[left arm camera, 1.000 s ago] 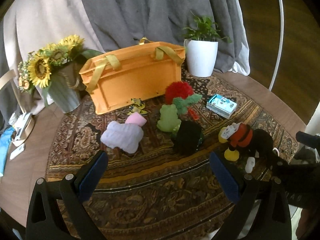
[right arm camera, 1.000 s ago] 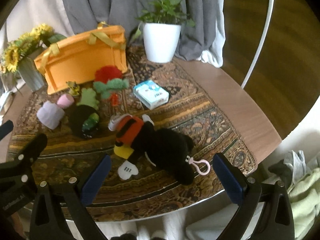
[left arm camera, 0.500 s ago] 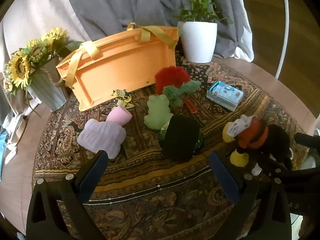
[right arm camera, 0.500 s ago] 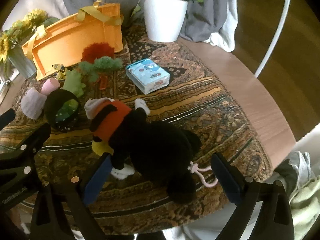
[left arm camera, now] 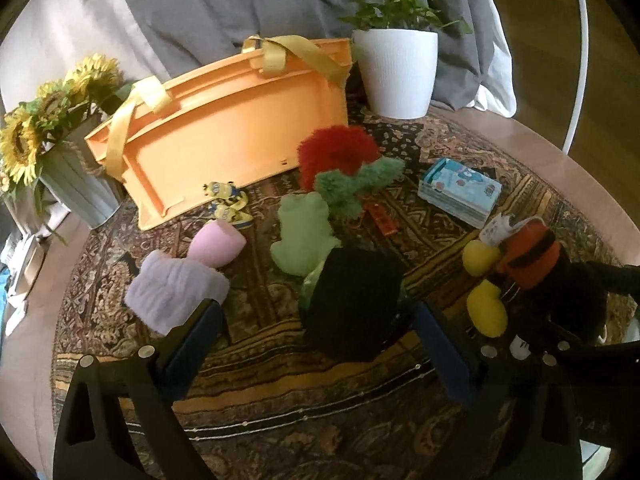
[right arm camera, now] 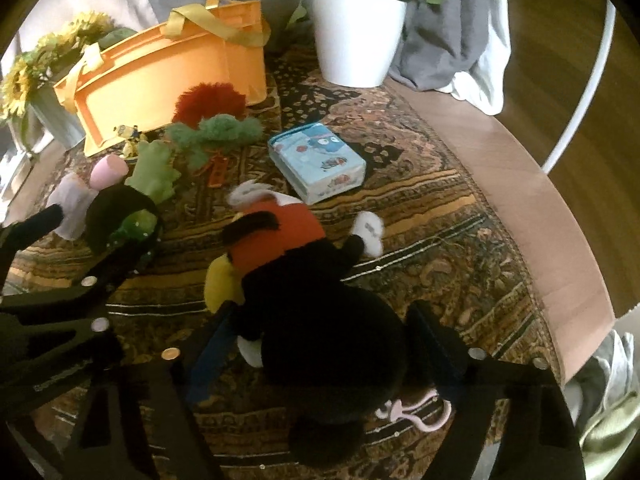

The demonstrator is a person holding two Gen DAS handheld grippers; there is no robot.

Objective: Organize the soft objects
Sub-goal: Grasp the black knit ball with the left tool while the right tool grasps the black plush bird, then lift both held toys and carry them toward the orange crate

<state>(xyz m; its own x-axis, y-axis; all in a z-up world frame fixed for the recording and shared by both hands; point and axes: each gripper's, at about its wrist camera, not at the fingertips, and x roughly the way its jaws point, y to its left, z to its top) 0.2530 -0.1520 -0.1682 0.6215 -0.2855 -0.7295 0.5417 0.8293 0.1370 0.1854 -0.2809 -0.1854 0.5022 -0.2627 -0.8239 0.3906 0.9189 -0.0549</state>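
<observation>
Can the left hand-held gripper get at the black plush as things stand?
Probably yes: the left hand-held gripper is open with the black plush between its fingers, nothing blocking.

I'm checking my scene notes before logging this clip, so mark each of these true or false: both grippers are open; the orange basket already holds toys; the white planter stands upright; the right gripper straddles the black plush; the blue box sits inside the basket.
1. Both grippers are open. True: left gripper and right gripper are spread wide.
2. The orange basket holds toys. False: none show inside.
3. The white planter stands upright. True.
4. The right gripper straddles the black plush. True.
5. The blue box sits inside the basket. False: it lies on the rug.
</observation>
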